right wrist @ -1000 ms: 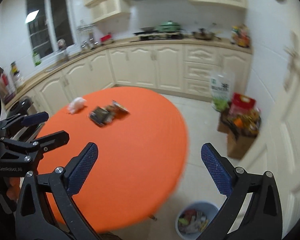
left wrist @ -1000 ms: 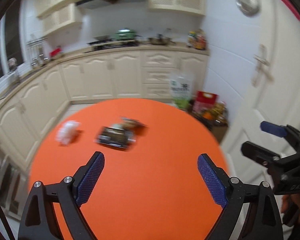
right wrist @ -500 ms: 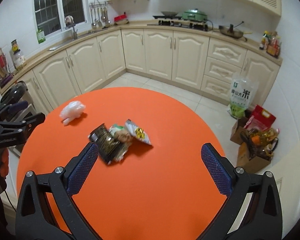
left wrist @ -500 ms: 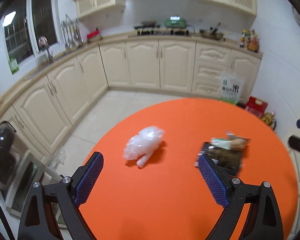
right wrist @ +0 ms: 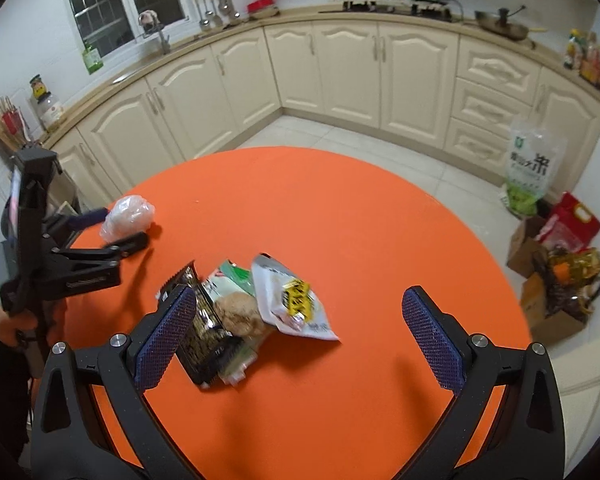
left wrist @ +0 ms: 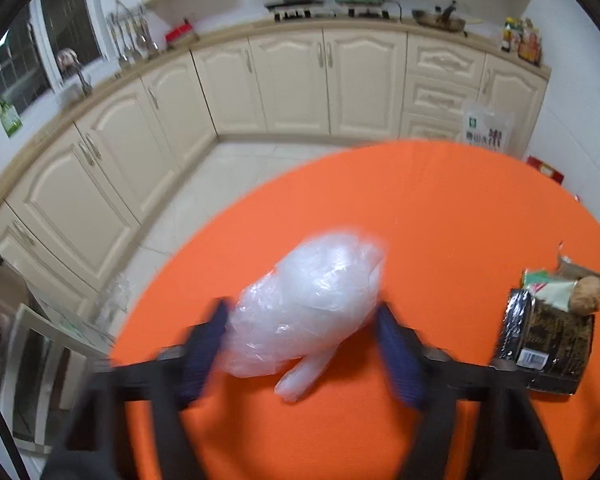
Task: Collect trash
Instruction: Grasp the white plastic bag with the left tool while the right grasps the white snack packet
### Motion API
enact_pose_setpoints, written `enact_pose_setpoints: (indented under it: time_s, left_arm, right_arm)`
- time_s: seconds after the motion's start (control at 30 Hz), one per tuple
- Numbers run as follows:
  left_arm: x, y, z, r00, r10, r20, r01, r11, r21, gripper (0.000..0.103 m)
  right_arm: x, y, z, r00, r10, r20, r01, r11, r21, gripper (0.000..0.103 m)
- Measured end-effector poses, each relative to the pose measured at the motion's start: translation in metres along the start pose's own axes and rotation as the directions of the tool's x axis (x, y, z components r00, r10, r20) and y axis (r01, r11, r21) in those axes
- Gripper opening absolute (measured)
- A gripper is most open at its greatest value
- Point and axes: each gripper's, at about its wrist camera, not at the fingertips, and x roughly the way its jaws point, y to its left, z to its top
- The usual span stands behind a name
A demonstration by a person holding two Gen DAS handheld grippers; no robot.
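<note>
A crumpled clear plastic bag [left wrist: 312, 300] lies on the round orange table [left wrist: 440, 208] near its left edge. My left gripper [left wrist: 300, 320] straddles the bag, its jaws closing, with the blue pads [left wrist: 208, 344] blurred and just at the bag's two sides. The right wrist view shows the same bag [right wrist: 126, 214] between the left gripper's [right wrist: 120, 227] fingers. My right gripper [right wrist: 298, 304] is open, hovering over a trash pile: a black packet [right wrist: 208, 340], a brown lump [right wrist: 236, 312] and a white wrapper [right wrist: 292, 300] with yellow print. Nothing is gripped by it.
The trash pile's black packet [left wrist: 548, 340] lies right of the left gripper. Cream cabinets [right wrist: 340, 72] ring the room. A rice bag [right wrist: 534, 164] and cardboard boxes of goods [right wrist: 556, 280] stand on the floor to the table's right. A person's hand [right wrist: 4, 320] holds the left gripper.
Both grippers came down and forward over the table. The left one moved onto the plastic bag and its jaws narrowed around it. The right one came closer to the wrapper pile.
</note>
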Motion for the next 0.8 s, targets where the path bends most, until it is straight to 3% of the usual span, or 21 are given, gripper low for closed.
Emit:
enact_pose_setpoints:
  time_s: [0.1, 0.2, 0.27, 0.3, 0.4, 0.53, 0.67, 0.7, 0.77, 0.8]
  left_arm:
    - [0.008, 0.003, 0.014, 1.000, 0.003, -0.005, -0.003, 1.000, 0.029, 0.048]
    - [0.009, 0.001, 0.015, 1.000, -0.003, -0.010, 0.003, 0.999, 0.048, 0.046]
    - [0.007, 0.005, 0.010, 1.000, -0.022, -0.009, 0.022, 0.999, 0.041, 0.046]
    - [0.007, 0.006, 0.010, 1.000, -0.028, -0.010, 0.029, 0.999, 0.040, 0.046]
    - [-0.007, 0.006, 0.001, 0.999, -0.052, -0.006, 0.053, 0.997, 0.050, 0.046]
    - [-0.045, 0.022, -0.019, 0.996, -0.093, 0.005, 0.092, 0.994, 0.057, 0.046]
    - [-0.066, 0.025, -0.027, 0.995, -0.093, 0.032, 0.091, 0.994, 0.065, 0.046]
    - [-0.070, 0.025, -0.031, 0.995, -0.098, 0.031, 0.096, 0.993, 0.063, 0.046]
    - [-0.074, 0.026, -0.037, 0.993, -0.112, 0.025, 0.110, 0.992, 0.053, 0.046]
    - [-0.075, 0.026, -0.038, 0.993, -0.113, 0.023, 0.111, 0.992, 0.055, 0.046]
  right_arm:
    - [0.017, 0.003, 0.002, 0.999, 0.005, -0.037, -0.005, 1.000, -0.006, 0.102]
    - [0.032, 0.001, 0.000, 0.997, -0.005, -0.077, 0.004, 1.000, -0.004, 0.090]
    - [0.032, -0.007, -0.003, 0.996, 0.057, -0.065, -0.054, 0.997, 0.055, 0.080]
    - [0.030, -0.009, -0.004, 0.995, 0.074, -0.062, -0.070, 0.995, 0.069, 0.069]
    - [0.028, -0.015, -0.007, 0.991, 0.116, -0.064, -0.108, 0.988, 0.110, 0.060]
    - [0.025, -0.038, -0.014, 0.980, 0.195, -0.035, -0.182, 0.956, 0.230, 0.058]
    - [0.022, -0.060, -0.023, 0.986, 0.164, -0.029, -0.150, 0.949, 0.277, 0.059]
    - [0.020, -0.061, -0.025, 0.989, 0.149, -0.020, -0.138, 0.953, 0.270, 0.053]
    - [0.018, -0.061, -0.026, 0.988, 0.152, -0.003, -0.146, 0.954, 0.263, 0.020]
    - [0.018, -0.059, -0.026, 0.989, 0.150, 0.001, -0.145, 0.958, 0.246, 0.009]
